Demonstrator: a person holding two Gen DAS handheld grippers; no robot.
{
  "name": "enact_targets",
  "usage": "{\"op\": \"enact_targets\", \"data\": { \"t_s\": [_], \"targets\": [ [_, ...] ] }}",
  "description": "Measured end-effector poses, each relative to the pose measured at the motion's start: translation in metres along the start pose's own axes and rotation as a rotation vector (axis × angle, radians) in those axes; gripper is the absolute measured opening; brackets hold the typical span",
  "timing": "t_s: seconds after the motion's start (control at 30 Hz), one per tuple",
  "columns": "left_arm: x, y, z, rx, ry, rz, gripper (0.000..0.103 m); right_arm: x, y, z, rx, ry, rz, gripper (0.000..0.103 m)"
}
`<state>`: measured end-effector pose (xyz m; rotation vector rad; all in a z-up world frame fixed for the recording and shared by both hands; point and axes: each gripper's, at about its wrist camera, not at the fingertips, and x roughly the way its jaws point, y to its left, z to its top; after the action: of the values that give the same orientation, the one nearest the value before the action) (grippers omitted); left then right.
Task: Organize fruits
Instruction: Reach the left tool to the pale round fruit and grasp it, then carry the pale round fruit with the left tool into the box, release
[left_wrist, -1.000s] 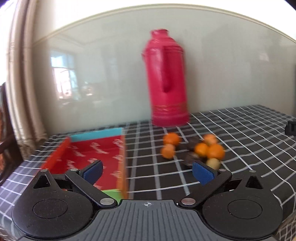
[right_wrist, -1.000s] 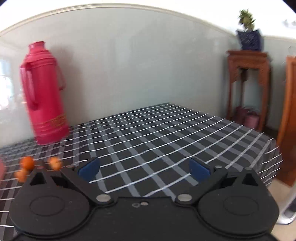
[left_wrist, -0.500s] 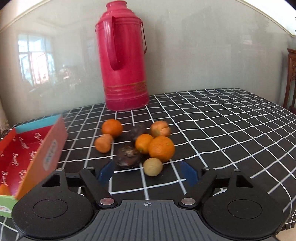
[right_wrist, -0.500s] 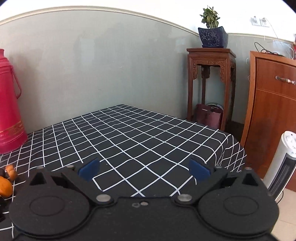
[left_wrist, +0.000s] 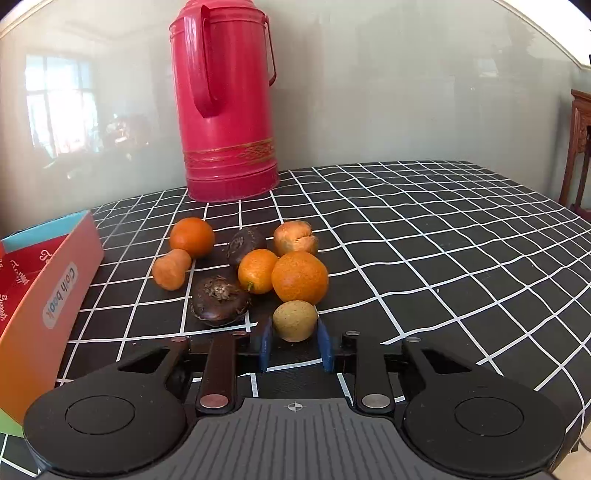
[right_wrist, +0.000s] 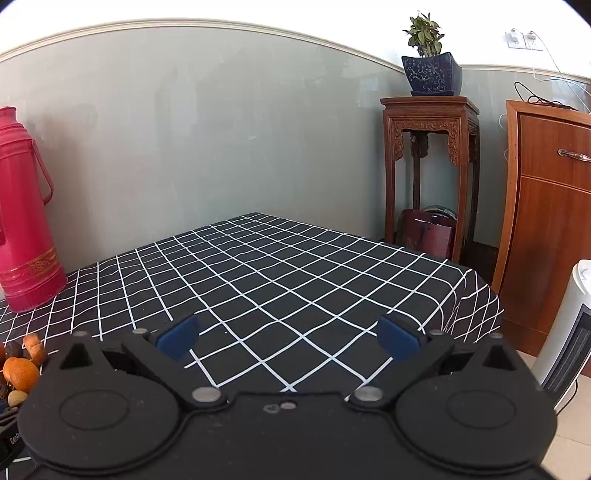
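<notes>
— What have you got on the left wrist view, starting from the left edge?

— A red and orange box (left_wrist: 55, 291) lies open, left of the fruit pile. I'll place everything off the big orange (left_wrist: 300, 277), since it sits mid-pile. Left of it, in order: a small pear-shaped orange fruit (left_wrist: 170, 272), a round orange (left_wrist: 192, 236) just behind that, then two dark brown fruits (left_wrist: 219, 301) (left_wrist: 245, 242) and a smaller orange (left_wrist: 256, 270) touching the big one. Behind it is a wrinkled tan fruit (left_wrist: 295, 236), and further back the red thermos (left_wrist: 225, 99) stands upright by the wall.

— And the left gripper?

— My left gripper (left_wrist: 293, 341) has clamped its blue pads on the small yellow-green fruit (left_wrist: 294, 320), which sits just in front of the big orange (the jaws have just been closing). I think that fruit still rests on the checked tablecloth (left_wrist: 424, 240), though the fingers hide its underside.

— The right one?

— The right gripper (right_wrist: 288, 338) stands wide apart with nothing between its pads, over bare cloth well right of the pile. Only the pile's edge shows in that view, at the far left.
</notes>
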<state>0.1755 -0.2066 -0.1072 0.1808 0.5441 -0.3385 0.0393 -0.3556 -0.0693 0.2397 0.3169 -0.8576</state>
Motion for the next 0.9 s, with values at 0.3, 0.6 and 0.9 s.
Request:
{"op": "enact_targets", "data": {
  "t_s": [0.3,0.6,0.9],
  "targets": [
    [-0.022,0.031,0.01,-0.045,-0.073,0.074,0.026,-0.005,0.016,-0.003,-0.034,-0.002,0.033,0.097],
    [-0.055,0.102,0.019,-0.107,-0.13,0.247,0.026,-0.021,0.054,-0.01,-0.1,-0.018,0.122,0.097],
    [-0.069,0.173,0.005,-0.192,-0.076,0.39,0.026,-0.038,0.098,-0.019,-0.175,-0.033,0.215,0.097]
  ]
}}
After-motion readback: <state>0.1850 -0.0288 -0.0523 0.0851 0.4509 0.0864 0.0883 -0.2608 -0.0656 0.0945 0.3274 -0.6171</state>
